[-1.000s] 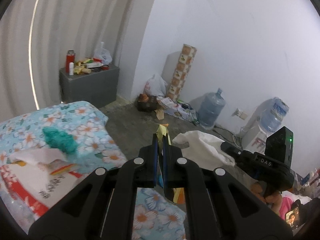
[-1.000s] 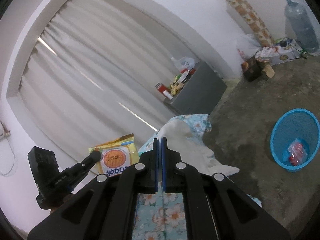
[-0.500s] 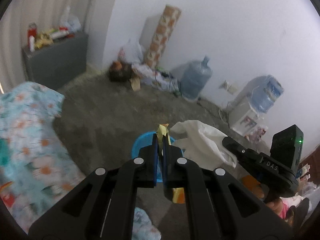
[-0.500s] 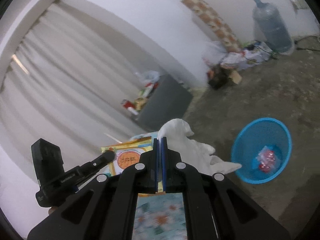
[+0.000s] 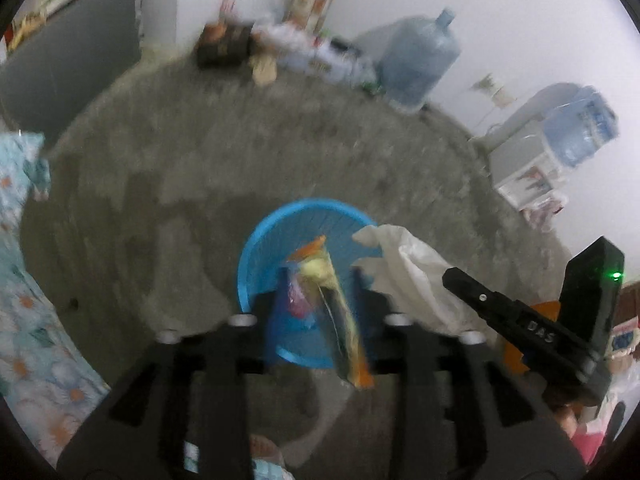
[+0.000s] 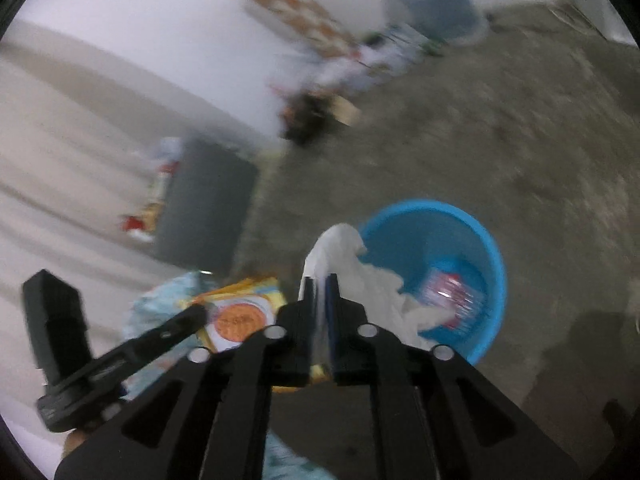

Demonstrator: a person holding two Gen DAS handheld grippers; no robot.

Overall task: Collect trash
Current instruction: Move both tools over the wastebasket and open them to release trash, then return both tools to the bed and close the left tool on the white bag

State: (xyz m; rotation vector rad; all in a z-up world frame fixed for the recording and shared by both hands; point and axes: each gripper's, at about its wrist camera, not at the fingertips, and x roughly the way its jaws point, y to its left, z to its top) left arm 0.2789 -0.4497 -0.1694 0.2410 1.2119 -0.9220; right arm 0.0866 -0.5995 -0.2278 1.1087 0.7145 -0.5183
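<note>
The bin (image 5: 256, 264) is smooth blue plastic. The wrapper (image 5: 340, 312) looks shiny and thin (like a snack pack). The white bag (image 6: 340, 256) is soft, crinkly plastic. The floor (image 5: 200, 152) is rough grey concrete. The grippers are matt black plastic.

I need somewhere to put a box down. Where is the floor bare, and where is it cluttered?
Bare floor stretches between the blue basket, the grey cabinet and the flowered bedding. It is crowded along the wall: dark box and papers, water jug, dispenser.
</note>
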